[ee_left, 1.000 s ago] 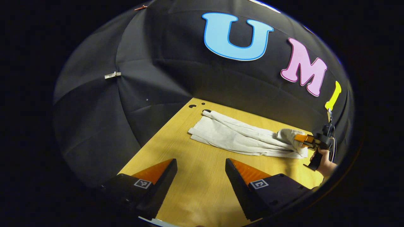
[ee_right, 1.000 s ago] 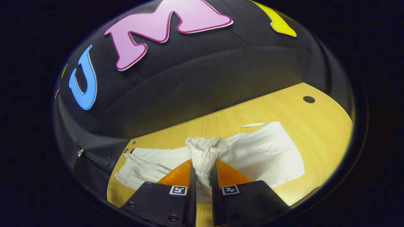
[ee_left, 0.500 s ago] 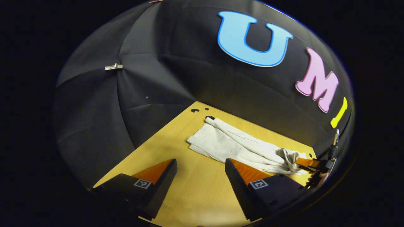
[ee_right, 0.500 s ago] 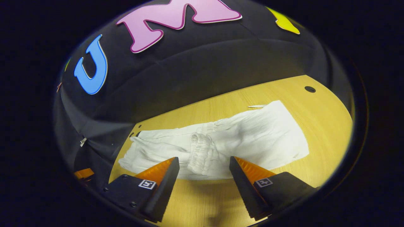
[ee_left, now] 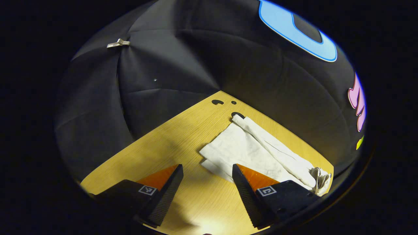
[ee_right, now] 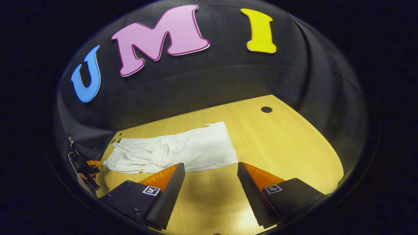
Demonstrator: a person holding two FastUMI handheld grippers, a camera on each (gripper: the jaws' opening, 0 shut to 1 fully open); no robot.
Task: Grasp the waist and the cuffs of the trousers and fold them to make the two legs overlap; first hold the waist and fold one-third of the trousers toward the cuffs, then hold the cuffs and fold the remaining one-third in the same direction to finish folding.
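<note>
- Wooden table (ee_right: 287,147): white trousers (ee_right: 183,151) lie left of centre, waist (ee_right: 160,150) folded over the legs.
- Left gripper (ee_left: 206,182) and right gripper (ee_right: 210,182): jaws apart, empty.
- Cloth looks soft, light; grasp at cuffs (ee_left: 214,156).

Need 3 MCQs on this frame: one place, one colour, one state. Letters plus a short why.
1. The trousers lie:
A. flat on the table
B. hanging off the table's edge
C. on the floor

2. The trousers are:
A. blue
B. white
C. black

3. The right gripper is:
A. shut on the waistband
B. shut on a cuff
C. open

Key: 1 A, the right gripper view shows the cloth flat on the wood. 2 B, white in both views. 3 C, its fingers stand apart over bare wood, holding nothing.
</note>
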